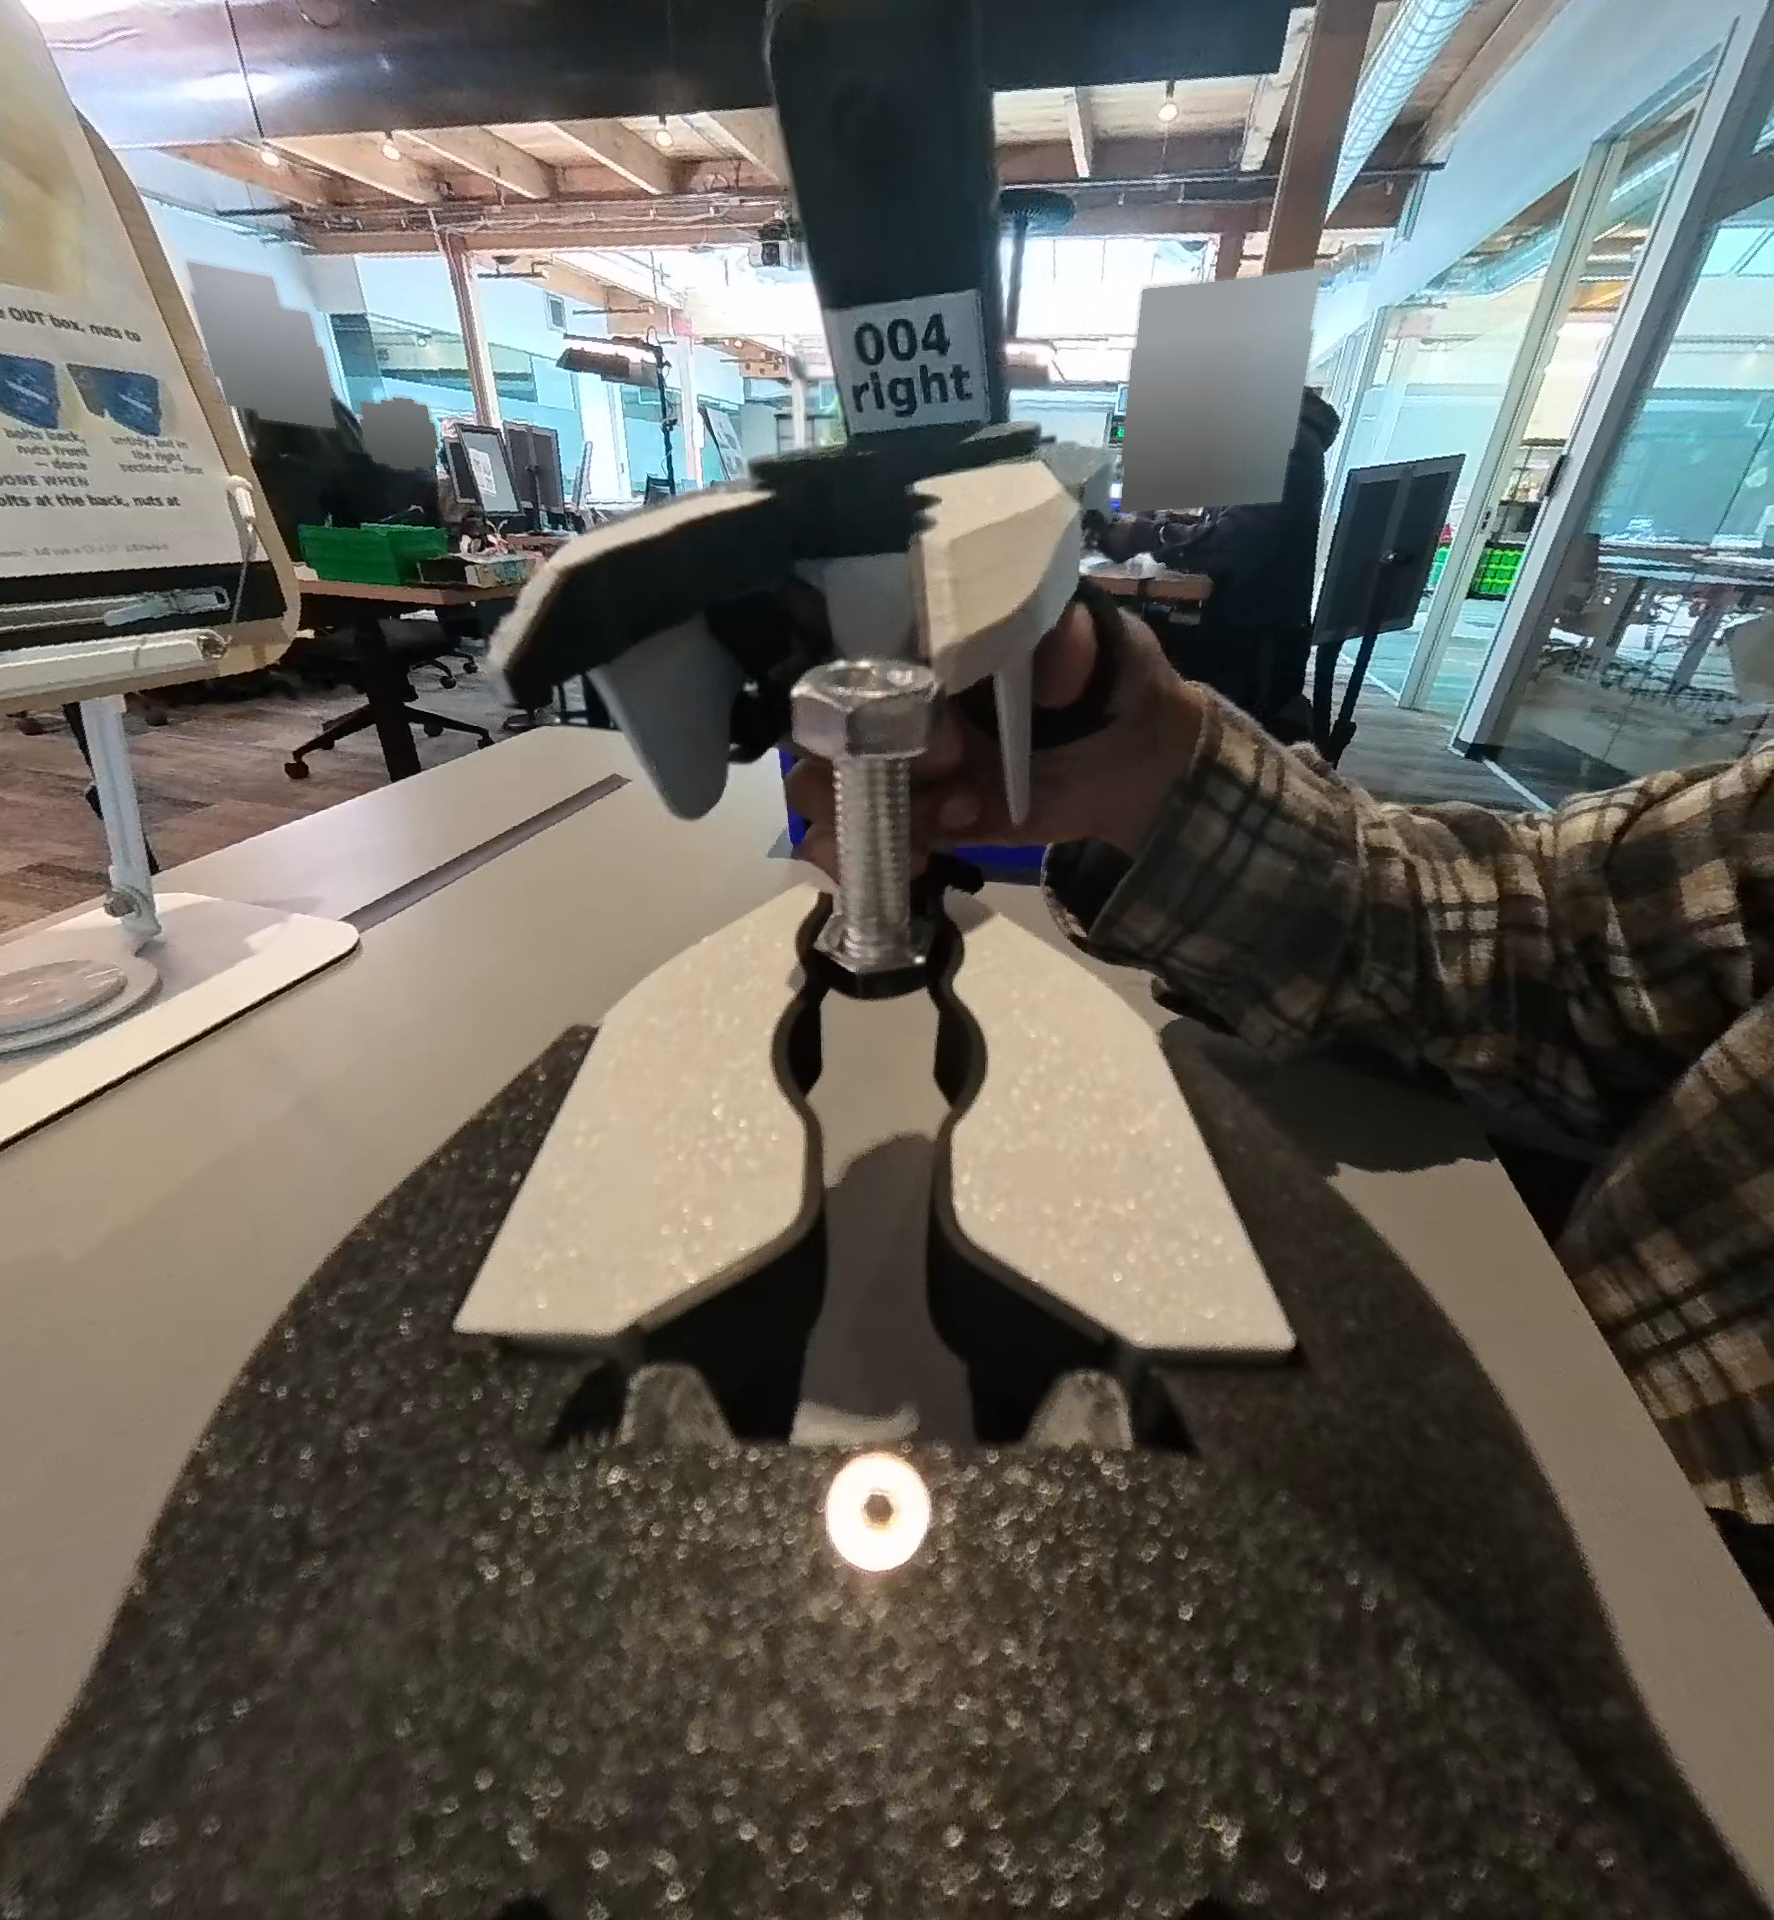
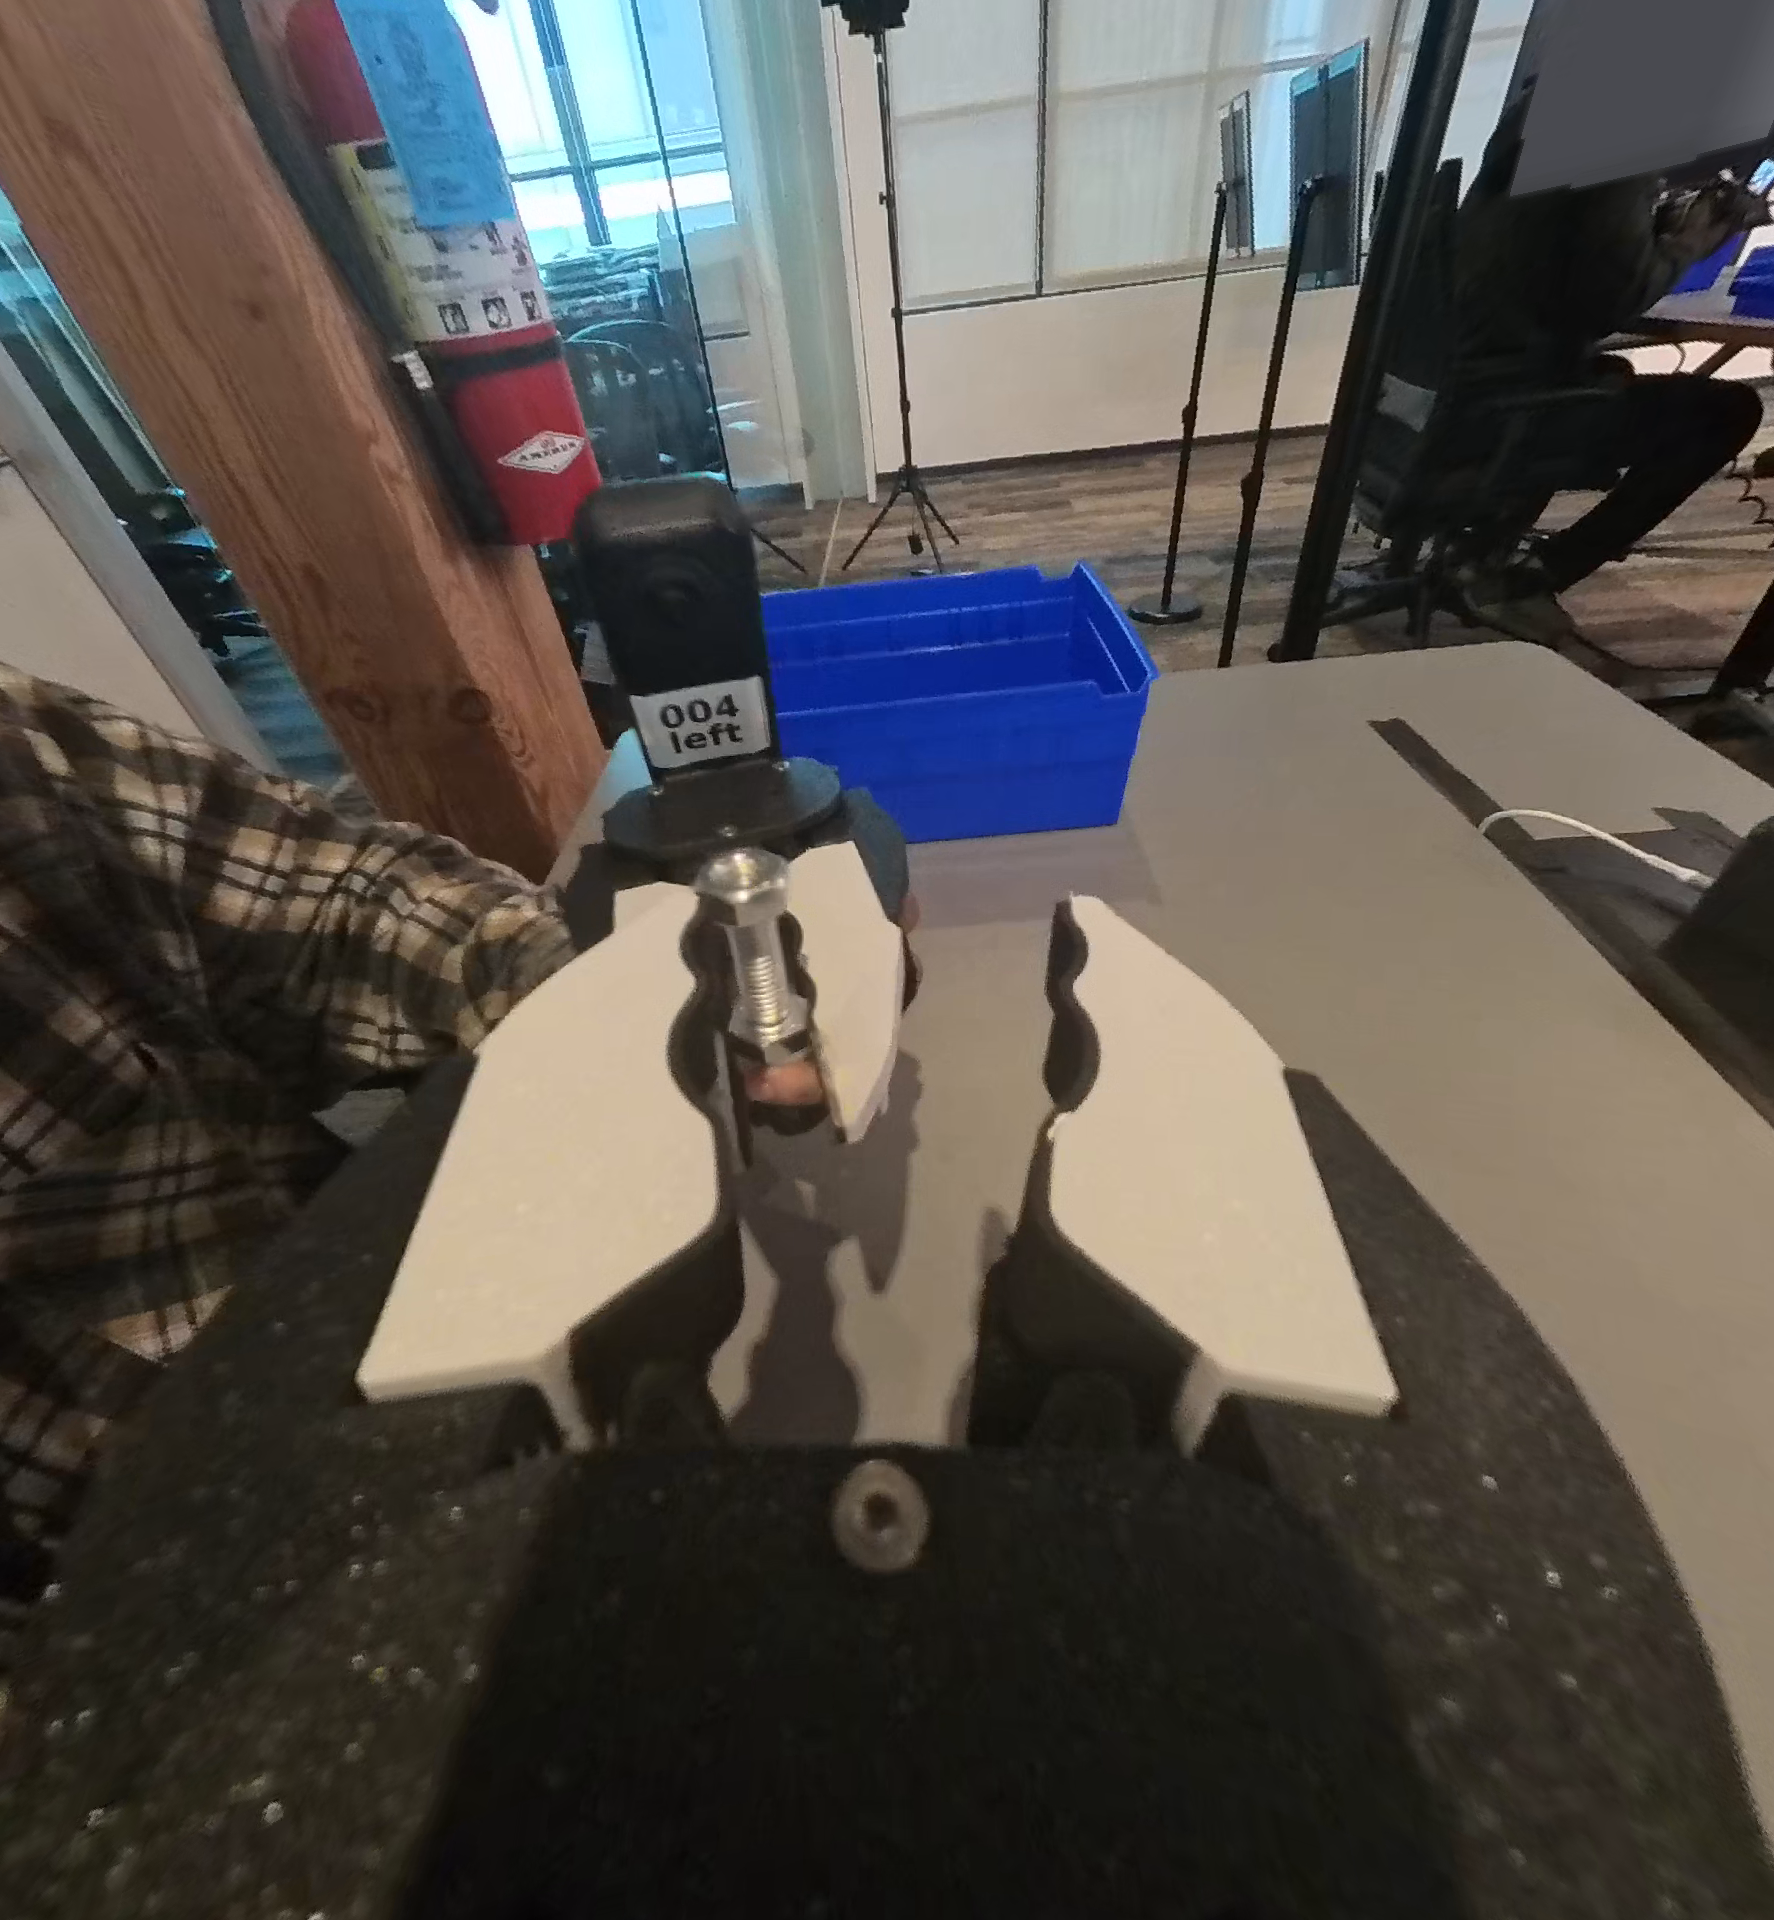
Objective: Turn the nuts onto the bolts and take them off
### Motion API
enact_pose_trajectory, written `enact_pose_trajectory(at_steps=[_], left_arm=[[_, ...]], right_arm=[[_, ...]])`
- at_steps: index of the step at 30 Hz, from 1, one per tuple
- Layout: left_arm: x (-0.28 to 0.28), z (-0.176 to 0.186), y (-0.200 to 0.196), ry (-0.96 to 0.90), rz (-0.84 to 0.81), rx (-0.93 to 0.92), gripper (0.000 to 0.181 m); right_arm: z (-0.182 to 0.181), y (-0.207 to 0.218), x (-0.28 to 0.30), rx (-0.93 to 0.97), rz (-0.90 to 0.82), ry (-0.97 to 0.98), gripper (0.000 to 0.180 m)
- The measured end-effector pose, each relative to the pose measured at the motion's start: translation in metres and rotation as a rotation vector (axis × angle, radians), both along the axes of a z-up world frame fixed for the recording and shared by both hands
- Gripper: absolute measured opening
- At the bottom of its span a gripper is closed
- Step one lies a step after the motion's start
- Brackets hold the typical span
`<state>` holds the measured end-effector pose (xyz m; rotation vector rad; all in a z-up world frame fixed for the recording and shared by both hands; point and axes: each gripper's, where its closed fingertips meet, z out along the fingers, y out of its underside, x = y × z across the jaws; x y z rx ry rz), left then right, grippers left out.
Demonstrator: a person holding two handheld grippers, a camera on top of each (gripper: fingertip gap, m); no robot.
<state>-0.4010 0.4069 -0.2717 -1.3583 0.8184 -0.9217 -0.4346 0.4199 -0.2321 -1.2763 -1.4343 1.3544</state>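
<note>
Bolt (image 1: 867, 821) upright, nut (image 1: 875, 943) pinched by left tool (image 1: 878, 971).
Right tool (image 2: 976, 1013) gapes beside bolt; steel looks heavy, stiff, slippery: grip the hex head.

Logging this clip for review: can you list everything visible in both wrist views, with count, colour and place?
bolt: one, silver, upright, head up, its lower end in the left claw's tips
nut: one, silver, at the bolt's lower end, between the tips
bin: one, blue, at the far table edge
table: one, grey
document stand: one, pale, left on the table
fire extinguisher: one, red, on a wooden post
tripods: several, black, on the floor
left claw: white fingers, shut on the nut
right claw: white fingers, open, beside the bolt
sleeve: plaid
</note>
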Motion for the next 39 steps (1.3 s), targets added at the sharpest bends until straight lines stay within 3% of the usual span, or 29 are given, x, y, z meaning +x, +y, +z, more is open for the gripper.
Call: enact_pose_trajectory(at_steps=[5,10,22,25,39], left_arm=[[-0.001,-0.002,0.003,0.003,0.012,-0.012,0.016],[0.001,-0.003,0.002,0.022,0.017,-0.003,0.016],[0.007,-0.002,-0.006,0.012,-0.047,0.002,0.016],[0.006,-0.001,-0.005,0.0,-0.044,-0.004,0.016],[0.003,0.001,-0.003,-0.01,-0.027,0.003,0.016]], right_arm=[[0.002,-0.014,-0.006,-0.012,0.045,0.012,0.058],[-0.002,-0.028,-0.008,-0.004,0.135,0.022,0.018],[0.0,-0.034,0.0,0.027,0.224,0.047,0.017],[0.0,-0.027,-0.001,0.005,0.191,0.055,0.027],[-0.003,-0.033,-0.007,-0.003,0.195,0.032,0.033]])
